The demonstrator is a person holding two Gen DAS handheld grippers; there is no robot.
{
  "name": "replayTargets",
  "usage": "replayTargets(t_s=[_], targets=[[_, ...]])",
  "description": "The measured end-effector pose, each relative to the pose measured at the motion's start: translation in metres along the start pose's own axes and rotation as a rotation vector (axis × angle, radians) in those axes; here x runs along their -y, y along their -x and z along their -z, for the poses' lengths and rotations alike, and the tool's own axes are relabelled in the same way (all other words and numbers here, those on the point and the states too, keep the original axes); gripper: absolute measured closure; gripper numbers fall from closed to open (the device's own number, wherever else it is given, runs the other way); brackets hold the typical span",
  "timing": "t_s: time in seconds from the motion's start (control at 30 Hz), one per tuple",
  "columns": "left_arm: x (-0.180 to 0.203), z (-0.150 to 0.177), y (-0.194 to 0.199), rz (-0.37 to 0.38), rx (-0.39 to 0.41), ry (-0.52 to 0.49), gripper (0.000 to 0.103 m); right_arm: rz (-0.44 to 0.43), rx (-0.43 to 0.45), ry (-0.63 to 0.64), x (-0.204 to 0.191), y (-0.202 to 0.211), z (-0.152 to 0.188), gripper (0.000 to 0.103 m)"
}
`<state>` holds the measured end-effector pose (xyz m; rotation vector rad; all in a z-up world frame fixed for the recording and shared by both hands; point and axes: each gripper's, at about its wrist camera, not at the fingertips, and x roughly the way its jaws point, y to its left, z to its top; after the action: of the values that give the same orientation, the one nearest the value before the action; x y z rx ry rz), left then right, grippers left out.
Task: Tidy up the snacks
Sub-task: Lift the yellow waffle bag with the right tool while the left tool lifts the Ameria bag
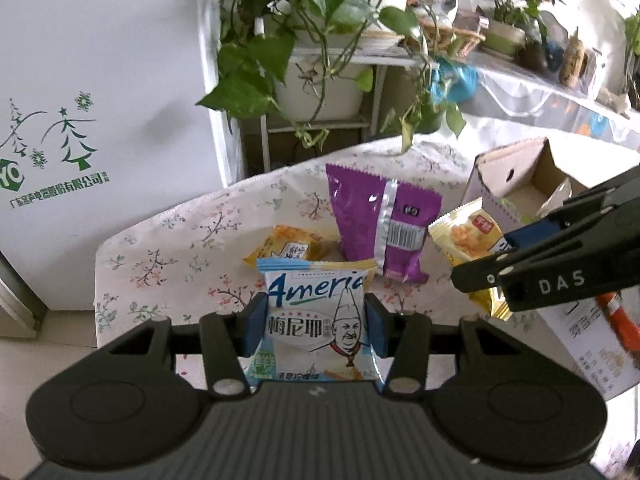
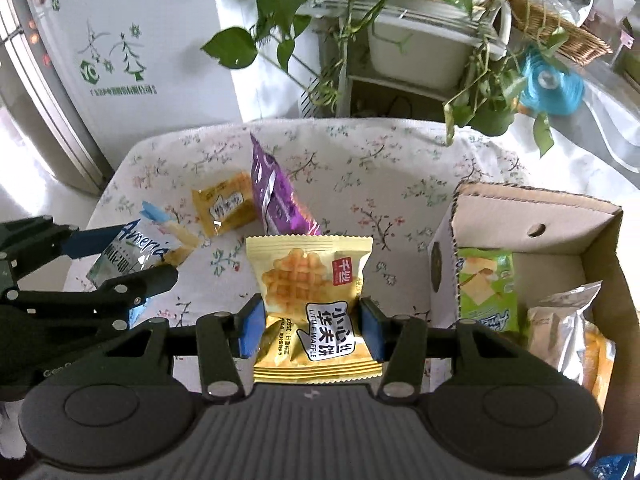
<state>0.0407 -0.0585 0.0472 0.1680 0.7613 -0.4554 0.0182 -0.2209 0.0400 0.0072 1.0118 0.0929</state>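
My left gripper [image 1: 316,328] is shut on a blue-and-white snack packet [image 1: 316,316], held upright above the floral tablecloth [image 1: 180,248]. My right gripper [image 2: 312,328] is shut on a yellow waffle packet [image 2: 308,280], its blue pads pressing both sides. Each gripper shows in the other's view: the right gripper [image 1: 500,256] at the right edge, the left gripper [image 2: 132,256] at the left edge. A purple packet [image 1: 380,224] [image 2: 276,200] and a small yellow packet [image 1: 288,246] [image 2: 226,204] lie on the cloth between them.
An open cardboard box [image 2: 536,216] [image 1: 516,168] stands on the table to the right, with a green packet [image 2: 486,284] and a silver packet [image 2: 560,328] inside. Behind the table are a white fridge [image 1: 100,80] and a plant stand [image 1: 320,80] with trailing leaves.
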Motion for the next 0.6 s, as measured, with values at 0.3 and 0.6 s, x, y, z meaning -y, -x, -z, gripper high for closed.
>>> replayTargets(t_s=[0.3, 0.6], targets=[[0.012, -0.009, 0.011, 0.002, 0.043, 0.049, 0.054, 0.013, 0.034, -0.019, 0.009, 0.012, 0.0, 0.046], [0.027, -0.015, 0.016, 0.003, 0.066, 0.039, 0.054, 0.023, 0.069, -0.044, 0.022, 0.025, -0.001, 0.046]])
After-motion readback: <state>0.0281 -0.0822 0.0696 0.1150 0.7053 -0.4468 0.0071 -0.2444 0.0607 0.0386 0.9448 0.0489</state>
